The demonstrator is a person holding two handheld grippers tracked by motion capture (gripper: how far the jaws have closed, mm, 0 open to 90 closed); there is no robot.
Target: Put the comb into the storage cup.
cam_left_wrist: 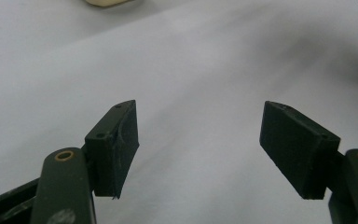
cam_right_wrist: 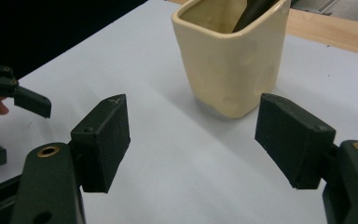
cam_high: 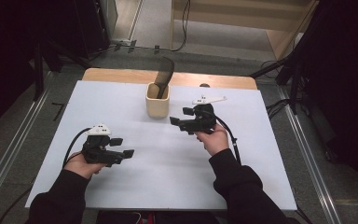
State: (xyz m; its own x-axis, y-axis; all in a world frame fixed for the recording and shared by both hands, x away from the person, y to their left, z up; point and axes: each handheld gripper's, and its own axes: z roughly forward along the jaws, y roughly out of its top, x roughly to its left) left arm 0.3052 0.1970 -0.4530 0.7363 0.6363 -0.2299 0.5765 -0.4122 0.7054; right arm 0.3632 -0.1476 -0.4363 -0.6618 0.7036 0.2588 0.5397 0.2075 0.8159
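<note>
— Right gripper (cam_high: 182,119): what's it doing?
— Jaws spread apart with nothing between them, just beside the cream cup (cam_high: 158,101), not touching it.
— And the cup?
— Upright on the white table (cam_high: 177,163), near the far edge, with a black spatula (cam_high: 164,74) standing in it.
— Left gripper (cam_high: 122,147)?
— Also gaping, empty, hovering over bare table, well apart from the cup.

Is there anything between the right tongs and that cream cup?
No. In the right gripper view, only bare white tabletop separates the open right tongs from the cup.
</note>
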